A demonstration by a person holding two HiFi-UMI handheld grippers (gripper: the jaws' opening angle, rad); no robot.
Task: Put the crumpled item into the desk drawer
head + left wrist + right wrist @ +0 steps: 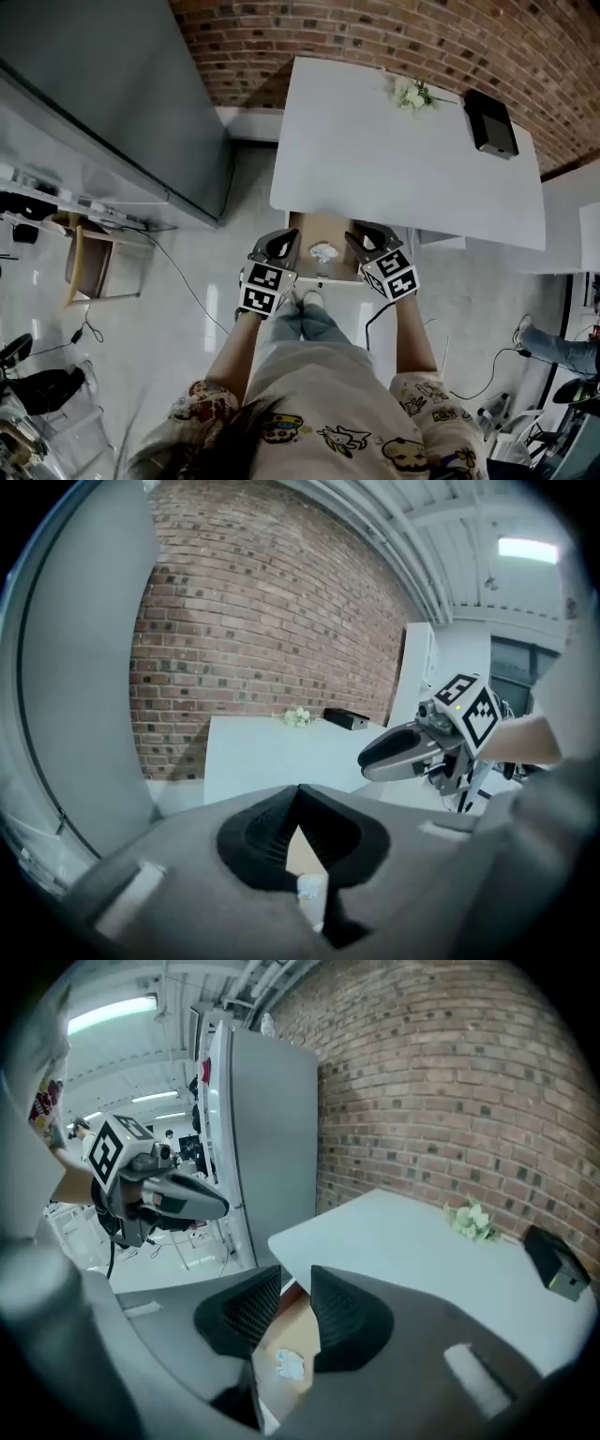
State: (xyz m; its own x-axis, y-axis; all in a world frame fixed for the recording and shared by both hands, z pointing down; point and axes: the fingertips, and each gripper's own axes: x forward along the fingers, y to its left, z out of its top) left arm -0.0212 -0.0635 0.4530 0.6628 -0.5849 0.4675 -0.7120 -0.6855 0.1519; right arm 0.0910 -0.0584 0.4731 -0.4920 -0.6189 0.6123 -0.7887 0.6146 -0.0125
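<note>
And there it is: the crumpled item (323, 251) lies in the open drawer (306, 228) at the near edge of the white desk (375, 159). The putting-in looks done, and at most the drawer needs shutting. Neither gripper holds anything. The left gripper (298, 797) has its tips together and empty, while the right gripper (292, 1290) shows a narrow gap with nothing in it. The head view gives the whole drawer, with a gripper above each side. Only the gripper views show the jaws, each looking down on the wad below.
</note>
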